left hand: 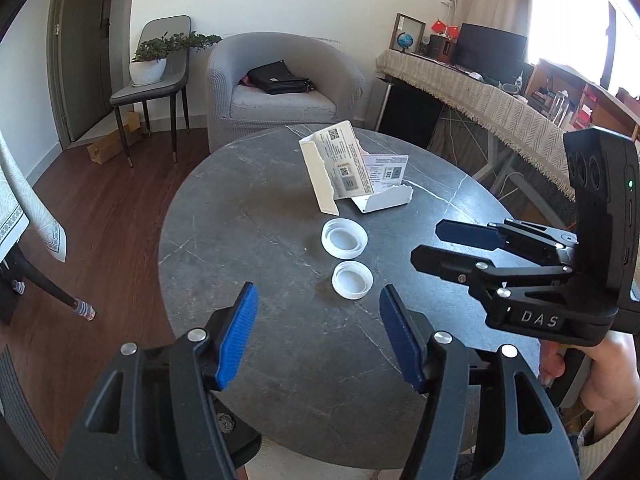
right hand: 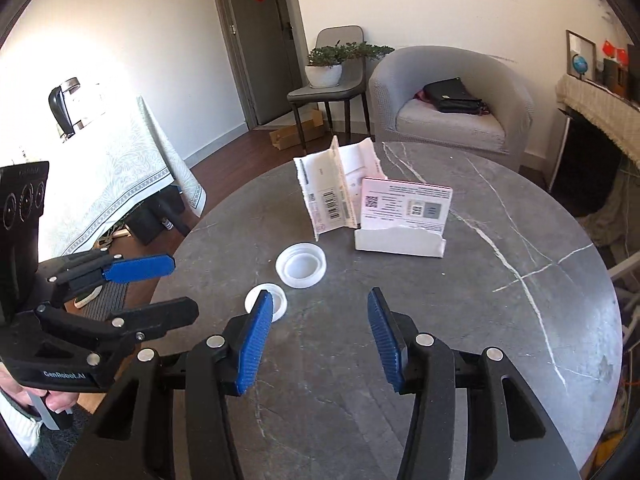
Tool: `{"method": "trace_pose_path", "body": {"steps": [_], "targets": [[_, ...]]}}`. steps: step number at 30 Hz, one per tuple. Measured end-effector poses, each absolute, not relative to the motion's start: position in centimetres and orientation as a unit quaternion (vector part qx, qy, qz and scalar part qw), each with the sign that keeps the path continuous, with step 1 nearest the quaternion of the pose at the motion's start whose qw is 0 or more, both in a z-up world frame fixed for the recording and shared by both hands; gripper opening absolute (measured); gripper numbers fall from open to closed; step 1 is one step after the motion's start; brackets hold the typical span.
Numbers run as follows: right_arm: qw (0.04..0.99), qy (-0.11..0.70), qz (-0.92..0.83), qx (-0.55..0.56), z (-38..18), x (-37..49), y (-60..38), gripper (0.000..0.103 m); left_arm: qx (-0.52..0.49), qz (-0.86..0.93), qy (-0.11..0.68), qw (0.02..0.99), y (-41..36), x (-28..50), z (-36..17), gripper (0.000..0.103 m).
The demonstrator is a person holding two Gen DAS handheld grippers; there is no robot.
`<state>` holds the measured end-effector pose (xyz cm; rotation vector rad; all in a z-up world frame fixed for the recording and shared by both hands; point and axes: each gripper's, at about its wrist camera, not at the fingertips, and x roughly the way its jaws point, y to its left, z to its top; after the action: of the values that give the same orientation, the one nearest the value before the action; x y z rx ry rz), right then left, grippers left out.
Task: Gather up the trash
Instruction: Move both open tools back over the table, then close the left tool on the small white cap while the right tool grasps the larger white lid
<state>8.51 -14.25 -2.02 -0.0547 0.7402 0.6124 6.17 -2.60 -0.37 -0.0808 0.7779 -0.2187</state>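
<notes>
Grey marble table [left hand: 248, 216] carries two light, stiff plastic lids [left hand: 352, 280] and torn cardboard packets [left hand: 340, 168] mid-top; both my left gripper [left hand: 318, 336] and right gripper [right hand: 316, 336] hover spread, empty, and I'd pinch a lid's rim

Two white lids [right hand: 301, 265] and torn cardboard packaging [right hand: 372, 204] on grey marble table [right hand: 500, 340].
</notes>
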Motion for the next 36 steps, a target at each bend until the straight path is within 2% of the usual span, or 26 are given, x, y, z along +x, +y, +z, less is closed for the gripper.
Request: {"method": "trace_pose_path", "body": {"steps": [4,7,17,21,26,28,30,36], "targets": [[0.885,0.365,0.288,-0.018,-2.5,9.1,-15.7,0.043,-0.012,-0.107,0.393,0.913,-4.8,7.6,-1.9,0.066],[0.885,0.367,0.287,-0.010,-2.5,9.3,-16.2,0.042,0.013,-0.104,0.399,0.911,-6.1,8.4,-2.9,0.066],[0.877,0.379,0.295,-0.018,-3.0,9.4,-16.1,0.042,0.000,-0.098,0.410,0.907,-6.6,10.4,-4.1,0.058],[0.876,0.382,0.294,-0.019,-3.0,9.6,-16.0,0.042,-0.011,-0.100,0.411,0.906,-6.5,11.0,-3.9,0.033],[0.874,0.384,0.298,-0.027,-3.1,9.7,-15.1,0.042,-0.031,-0.109,0.412,0.904,-6.0,11.1,-3.8,0.033],[0.874,0.384,0.295,-0.036,-3.2,9.6,-14.7,0.050,-0.039,-0.106,0.408,0.906,-5.5,10.9,-3.5,0.033],[0.874,0.384,0.294,-0.042,-3.3,9.7,-14.2,0.053,-0.044,-0.103,0.405,0.908,-4.8,10.7,-3.1,0.033],[0.872,0.387,0.292,-0.060,-3.4,10.1,-12.2,0.053,-0.042,-0.095,0.408,0.907,-3.3,10.1,-2.9,0.033]]}}
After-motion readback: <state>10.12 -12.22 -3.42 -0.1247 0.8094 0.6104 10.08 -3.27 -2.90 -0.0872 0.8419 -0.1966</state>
